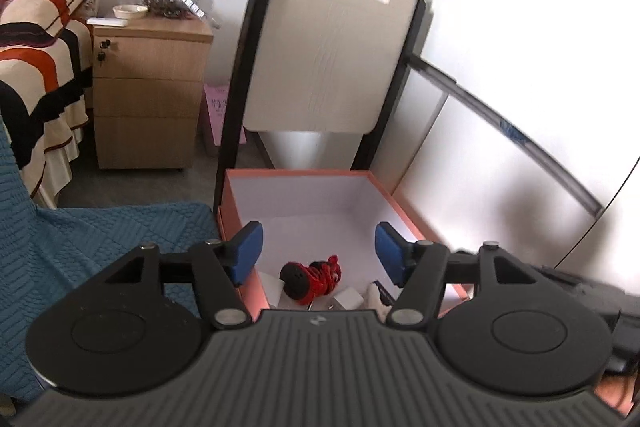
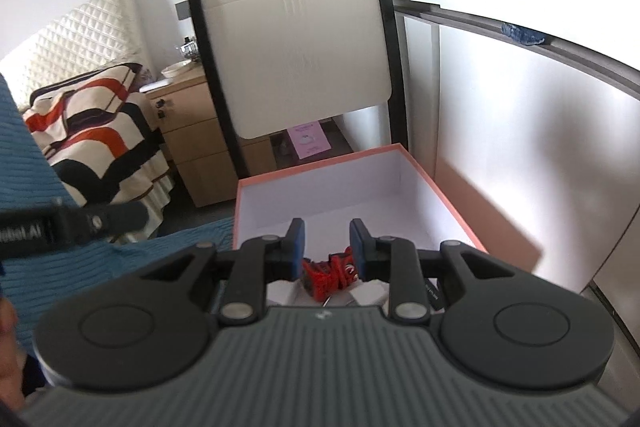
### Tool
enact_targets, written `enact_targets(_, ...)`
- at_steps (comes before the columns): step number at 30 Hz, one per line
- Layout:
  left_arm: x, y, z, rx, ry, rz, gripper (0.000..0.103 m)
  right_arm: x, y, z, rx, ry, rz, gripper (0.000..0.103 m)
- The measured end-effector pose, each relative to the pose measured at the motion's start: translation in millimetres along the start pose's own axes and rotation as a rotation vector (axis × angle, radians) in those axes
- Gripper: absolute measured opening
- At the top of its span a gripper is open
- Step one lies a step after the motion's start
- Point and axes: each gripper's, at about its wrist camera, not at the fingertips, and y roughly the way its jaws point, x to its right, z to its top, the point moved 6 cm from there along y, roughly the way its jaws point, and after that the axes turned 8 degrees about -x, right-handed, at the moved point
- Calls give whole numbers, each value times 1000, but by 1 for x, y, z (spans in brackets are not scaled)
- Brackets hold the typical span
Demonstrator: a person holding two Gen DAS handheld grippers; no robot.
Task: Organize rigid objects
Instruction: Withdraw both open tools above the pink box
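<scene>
Left gripper (image 1: 318,251) spread, empty, above the pink box (image 1: 412,205); right gripper (image 2: 326,247) narrowed, apparently pinching nothing; red toy (image 1: 316,277) at six o'clock could be knocked.

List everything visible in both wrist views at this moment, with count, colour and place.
box: one, orange outside, white inside, open, beside the blue cover
red-and-black object: one, inside the box's near end
small white items: at least two, beside it
chair: one, cream back, black frame, behind the box
cabinet: one, light wood, beside the bed
bed: one, striped cover
blue cover: one, left
left tongs: blue pads, open, empty
right tongs: blue pads, narrow gap, nothing held
</scene>
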Motion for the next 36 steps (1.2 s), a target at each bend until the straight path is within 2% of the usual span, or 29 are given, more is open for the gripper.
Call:
enact_targets(12, -19, -37, -27, 28, -12, -4, 69, -16, -14, -39, -32, -13, 6, 29)
enact_targets(20, -39, -35, -52, 21, -32, 29, 71, -16, -10, -61, -54, -9, -15, 29)
enact_targets(24, -53, -29, -63, 18, -54, 54, 78, -14, -4, -68, -53, -15, -43, 29)
enact_targets(28, -61, -24, -69, 9, -43, 81, 84, -13, 3, -76, -75, -11, -44, 38)
enact_targets(30, -65, -21, -71, 3, -44, 99, 91, -13, 7, -80, -81, -23, -55, 51)
enact_targets(32, -68, -18, -72, 1, -42, 106, 97, -13, 9, -83, -84, -24, -65, 83)
enact_targets(33, -69, -17, -73, 1, -43, 111, 100, -12, 10, -85, -82, -25, -63, 87)
enact_targets(36, -69, -13, -73, -4, -38, 131, 102, -13, 14, -87, -100, -28, -59, 87)
